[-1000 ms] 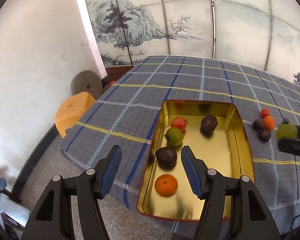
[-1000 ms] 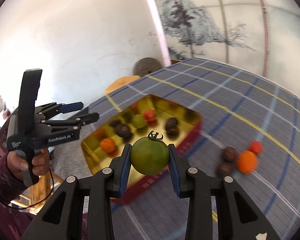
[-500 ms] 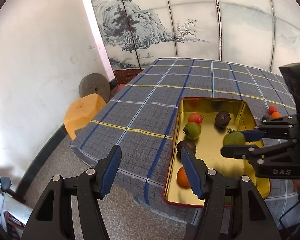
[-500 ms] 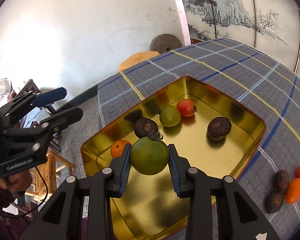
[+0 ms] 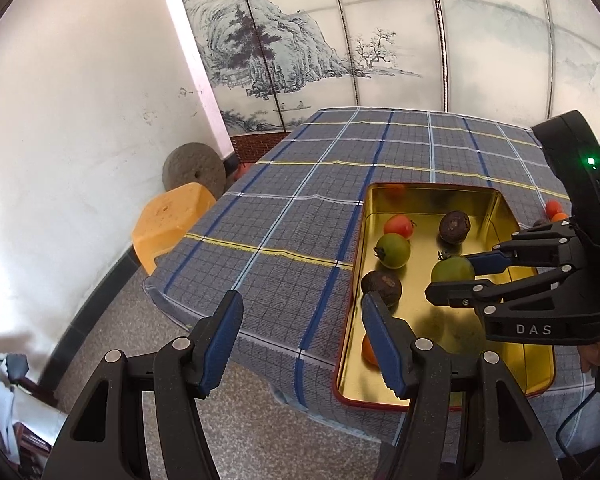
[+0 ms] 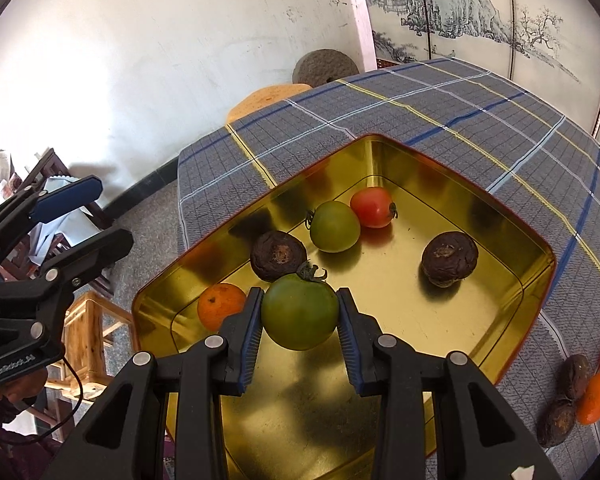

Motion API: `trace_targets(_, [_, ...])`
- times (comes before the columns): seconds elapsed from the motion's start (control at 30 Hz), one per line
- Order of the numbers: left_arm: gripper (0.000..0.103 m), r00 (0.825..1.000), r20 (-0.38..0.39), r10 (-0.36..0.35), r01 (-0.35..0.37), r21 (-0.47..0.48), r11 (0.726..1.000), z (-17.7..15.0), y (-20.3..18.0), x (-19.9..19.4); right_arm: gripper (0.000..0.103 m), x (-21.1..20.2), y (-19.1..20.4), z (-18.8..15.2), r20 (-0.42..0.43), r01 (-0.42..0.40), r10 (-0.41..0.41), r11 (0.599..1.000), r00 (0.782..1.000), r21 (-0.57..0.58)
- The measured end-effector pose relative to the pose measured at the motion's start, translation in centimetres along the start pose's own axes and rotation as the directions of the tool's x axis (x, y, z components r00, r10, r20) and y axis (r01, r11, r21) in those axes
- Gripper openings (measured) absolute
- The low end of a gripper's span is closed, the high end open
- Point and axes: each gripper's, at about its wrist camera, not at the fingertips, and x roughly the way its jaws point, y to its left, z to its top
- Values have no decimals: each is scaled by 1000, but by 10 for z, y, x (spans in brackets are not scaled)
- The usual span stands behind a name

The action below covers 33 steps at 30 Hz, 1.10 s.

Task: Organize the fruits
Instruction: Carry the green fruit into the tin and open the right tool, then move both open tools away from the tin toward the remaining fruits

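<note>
Over the gold tray [image 6: 536, 276], the right gripper [image 6: 300, 316] jaws clamp a green tomato [image 6: 300, 316]; the left gripper [image 5: 300, 340] jaws gape, holding nothing.

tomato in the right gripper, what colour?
Green, with a dark stem on top. The held tomato in the right gripper shows best in the right wrist view.

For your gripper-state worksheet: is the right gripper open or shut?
Shut: the right gripper has both pads pressed against the green tomato, held above the gold tray.

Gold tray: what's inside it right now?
Lying in the gold tray: red tomato, green tomato, two dark wrinkled fruits, an orange. The right tongs cover the floor beneath their held green tomato.
</note>
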Motion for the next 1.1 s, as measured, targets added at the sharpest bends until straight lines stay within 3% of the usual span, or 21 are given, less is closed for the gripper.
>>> trace_targets(0.33, [63,1000,-1,12,-12,35,999,-2,-7,-1,36,-4,-5,13,53,9,-10,999,999,31])
trace_targets(0.47, [63,1000,5,18,-18,44,999,-2,-10,-4,45,-22,-7,13,122,-3,-4,998,993,58])
trace_targets(0.6, [63,1000,-11,19,-19,55,998,-1,-12,-2,68,-52,-10,3,211,-5,-11,997,977,75])
trace_targets(0.63, [63,1000,-17,21,-20,59,998,0,-13,-1,70,-58,-11,-1,222,0,-17,997,975,76])
trace_targets(0.77, [63,1000,-14,19,-18,72,997,1,-17,-3,78,-85,-23,-27,242,92,-110,992,964,82])
trace_targets(0.9, [63,1000,1,5,-5,106,994,4,-28,-7,83,-113,-62,-67,240,148,-191,972,952,183])
trace_targets(0.97, [63,1000,-1,-19,19,126,992,5,-36,-9,83,-126,-88,-92,220,195,-251,949,943,247])
trace_targets(1.1, [64,999,1,-43,42,181,982,10,-59,-13,83,-151,-134,-142,149,335,-403,877,903,343])
